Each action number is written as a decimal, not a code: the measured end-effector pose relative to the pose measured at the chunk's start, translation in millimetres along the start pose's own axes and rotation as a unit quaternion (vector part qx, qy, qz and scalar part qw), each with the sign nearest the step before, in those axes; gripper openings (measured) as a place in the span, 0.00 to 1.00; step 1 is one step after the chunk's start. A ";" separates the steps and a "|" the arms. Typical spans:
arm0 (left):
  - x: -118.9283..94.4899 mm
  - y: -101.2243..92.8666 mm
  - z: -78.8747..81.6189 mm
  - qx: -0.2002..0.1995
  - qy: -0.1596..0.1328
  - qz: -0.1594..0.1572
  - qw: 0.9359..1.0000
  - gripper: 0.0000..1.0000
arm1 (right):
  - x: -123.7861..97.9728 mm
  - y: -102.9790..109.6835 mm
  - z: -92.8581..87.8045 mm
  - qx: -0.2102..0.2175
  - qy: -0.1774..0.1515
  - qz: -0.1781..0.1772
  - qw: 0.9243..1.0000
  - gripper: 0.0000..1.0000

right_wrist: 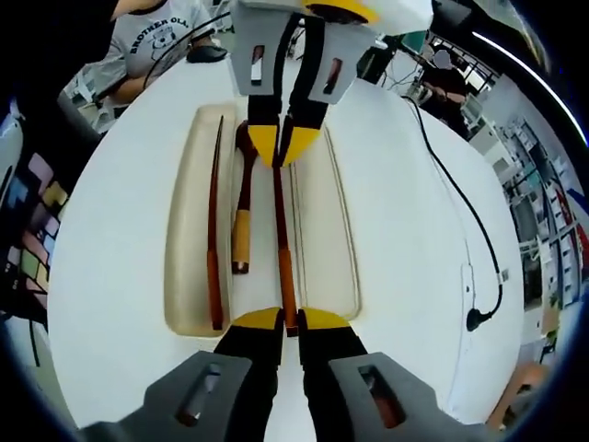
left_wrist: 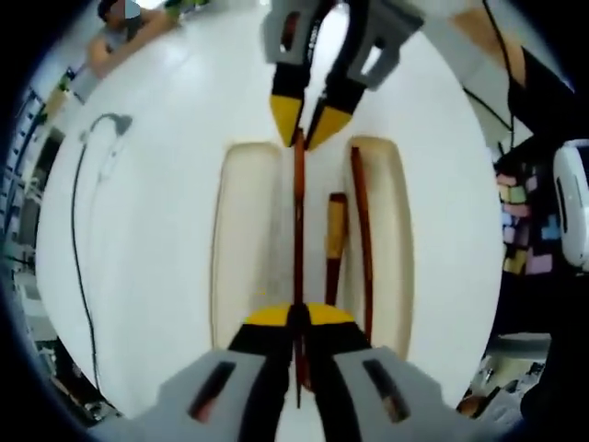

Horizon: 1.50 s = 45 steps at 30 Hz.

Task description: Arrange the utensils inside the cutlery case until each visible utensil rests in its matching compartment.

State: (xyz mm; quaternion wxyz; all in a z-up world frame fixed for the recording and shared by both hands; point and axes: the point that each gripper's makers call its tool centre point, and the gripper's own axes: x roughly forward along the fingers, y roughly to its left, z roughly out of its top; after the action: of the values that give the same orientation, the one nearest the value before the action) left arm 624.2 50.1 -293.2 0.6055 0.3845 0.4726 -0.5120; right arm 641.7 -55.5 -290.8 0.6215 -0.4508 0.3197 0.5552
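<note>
A cream cutlery case [left_wrist: 241, 239] [right_wrist: 189, 230] lies on the white table. One compartment holds a dark red chopstick [left_wrist: 362, 239] [right_wrist: 213, 230], and beside it lies a wooden spoon [left_wrist: 335, 239] [right_wrist: 242, 203]. A second chopstick [left_wrist: 298, 230] [right_wrist: 281, 239] runs lengthwise over the case's middle, gripped at both ends. My left gripper [left_wrist: 296, 318] [right_wrist: 281, 143] is shut on one end. My right gripper [right_wrist: 288, 320] [left_wrist: 302, 120] is shut on the other end. The case's outer compartment [left_wrist: 248, 276] [right_wrist: 322, 230] holds nothing.
A black cable [left_wrist: 78, 230] [right_wrist: 460, 212] trails across the white table [left_wrist: 156, 184] [right_wrist: 396, 276] on the side of the case's bare compartment. A person [right_wrist: 152, 37] [left_wrist: 120, 37] leans on the table's far edge. A colour-patch board [left_wrist: 525, 221] [right_wrist: 37, 230] stands off the table.
</note>
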 end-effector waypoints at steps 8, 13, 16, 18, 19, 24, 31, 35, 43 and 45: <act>-14.6 -11.0 1.1 -0.008 -0.016 -0.004 1.000 0.03 | -17.6 8.5 9.0 0.000 -0.017 -0.008 1.000 0.05; -15.9 -25.4 2.5 -0.005 -0.016 -0.012 1.000 0.03 | -25.2 18.4 10.2 0.012 -0.033 -0.003 0.999 0.05; -13.5 -35.0 3.0 -0.001 -0.014 -0.022 1.000 0.03 | -25.8 28.3 8.6 0.011 -0.036 0.003 0.999 0.05; -11.1 -40.8 3.0 0.000 -0.012 -0.027 1.000 0.03 | -25.3 34.0 7.1 0.008 -0.036 0.006 0.999 0.05; -10.1 -43.8 2.7 0.002 -0.010 -0.028 1.000 0.03 | -24.8 36.8 6.4 0.008 -0.037 0.009 0.999 0.05; -8.1 -54.3 0.5 0.004 -0.008 -0.039 0.999 0.03 | -22.9 49.0 4.5 0.014 -0.044 0.023 0.999 0.05; 0.7 -60.3 -4.2 -0.004 -0.012 -0.051 0.999 0.03 | -17.7 56.9 4.8 0.027 -0.053 0.041 0.997 0.05; 3.6 -61.1 -7.6 -0.003 -0.008 -0.054 0.998 0.03 | -12.3 61.3 5.5 0.032 -0.056 0.053 0.997 0.05; 8.1 -64.0 -9.1 -0.010 -0.007 -0.067 0.998 0.03 | -6.9 64.8 3.2 0.044 -0.053 0.066 0.995 0.06; 8.9 -64.5 -9.2 -0.011 -0.007 -0.069 0.998 0.04 | -5.7 66.3 2.6 0.045 -0.051 0.070 0.995 0.06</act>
State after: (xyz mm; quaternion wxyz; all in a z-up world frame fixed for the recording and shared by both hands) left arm 559.4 44.9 -303.0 0.5768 0.3405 0.4991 -0.5498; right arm 575.6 -57.0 -298.3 0.6162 -0.3699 0.3430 0.6049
